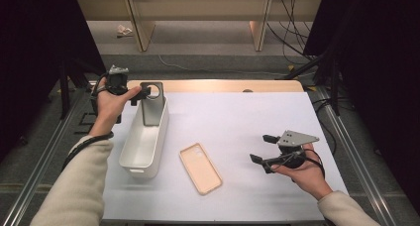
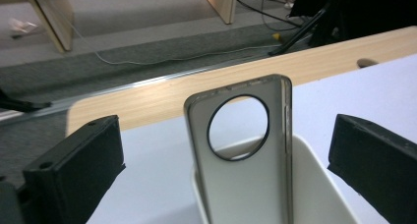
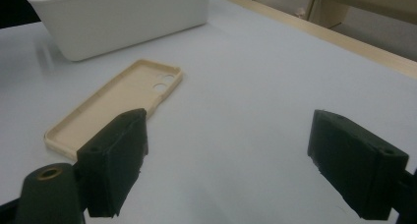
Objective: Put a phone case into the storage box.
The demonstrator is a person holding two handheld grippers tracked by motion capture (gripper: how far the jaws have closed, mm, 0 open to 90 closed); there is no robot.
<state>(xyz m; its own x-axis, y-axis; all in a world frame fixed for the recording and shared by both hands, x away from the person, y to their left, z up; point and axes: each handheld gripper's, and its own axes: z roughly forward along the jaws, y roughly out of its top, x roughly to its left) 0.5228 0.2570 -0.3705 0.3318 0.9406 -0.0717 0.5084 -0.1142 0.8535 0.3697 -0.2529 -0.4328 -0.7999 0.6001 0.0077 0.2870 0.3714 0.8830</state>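
A grey phone case point(image 1: 151, 106) with a round camera hole stands upright at the far end of a white bin point(image 1: 130, 154). My left gripper point(image 1: 143, 93) hovers at the case's top, open. In the left gripper view the case point(image 2: 246, 175) rises between the two wide-apart jaws of that gripper point(image 2: 226, 155), and neither pad touches it. A beige phone case point(image 1: 200, 167) lies flat, hollow side up, on the white table top. My right gripper point(image 1: 262, 148) is held open to the right of it, with nothing between its jaws point(image 3: 228, 150). The beige case point(image 3: 113, 106) lies ahead and to the left.
The white sheet point(image 1: 237, 117) covers the table, with a wooden strip point(image 1: 223, 85) along the far edge. The bin point(image 3: 123, 17) stands left of centre. Metal rails run along both sides, and cables and wooden furniture legs are on the floor beyond.
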